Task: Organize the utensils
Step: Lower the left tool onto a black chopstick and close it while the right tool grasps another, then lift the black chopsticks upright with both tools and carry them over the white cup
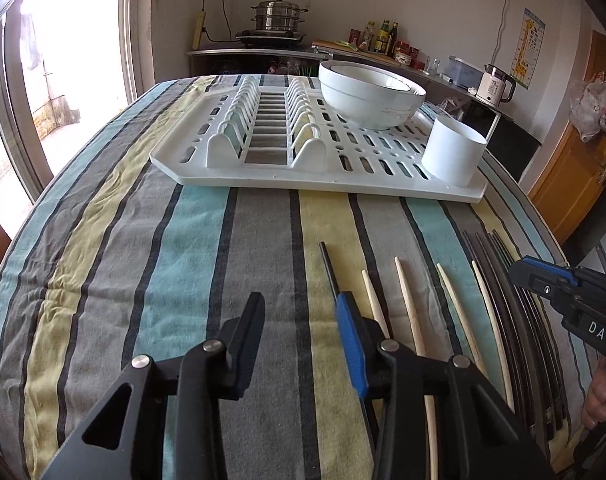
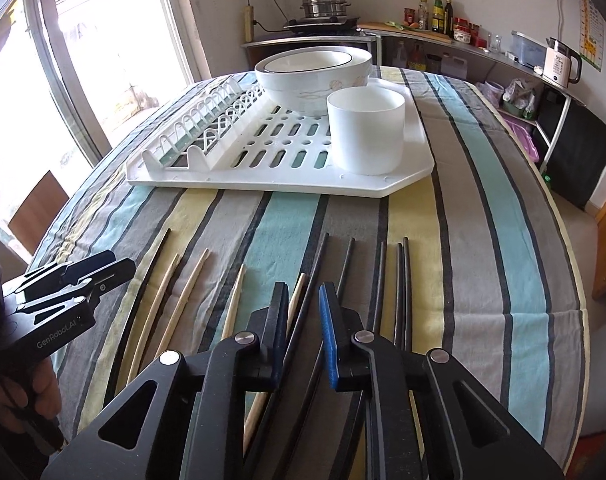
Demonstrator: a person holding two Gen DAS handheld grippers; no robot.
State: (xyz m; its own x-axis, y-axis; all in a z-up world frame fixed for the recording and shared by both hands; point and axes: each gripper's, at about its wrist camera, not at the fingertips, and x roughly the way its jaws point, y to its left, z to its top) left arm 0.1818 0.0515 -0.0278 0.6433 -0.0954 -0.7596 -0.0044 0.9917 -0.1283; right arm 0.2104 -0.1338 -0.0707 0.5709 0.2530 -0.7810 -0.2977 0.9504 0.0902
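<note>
Several wooden chopsticks and black chopsticks lie side by side on the striped tablecloth, in front of a white dish rack. A white cup stands on the rack's near right corner. My left gripper hovers open over bare cloth, just left of the leftmost black chopstick. My right gripper has its jaws narrow. A black chopstick and a wooden chopstick run through the gap, and the pads do not visibly press on them. The cup looks empty.
Two nested white bowls sit on the rack behind the cup. The rack's plate slots are at its left. The table edge falls away on the right. A counter with a steamer pot, bottles and a kettle lines the far wall.
</note>
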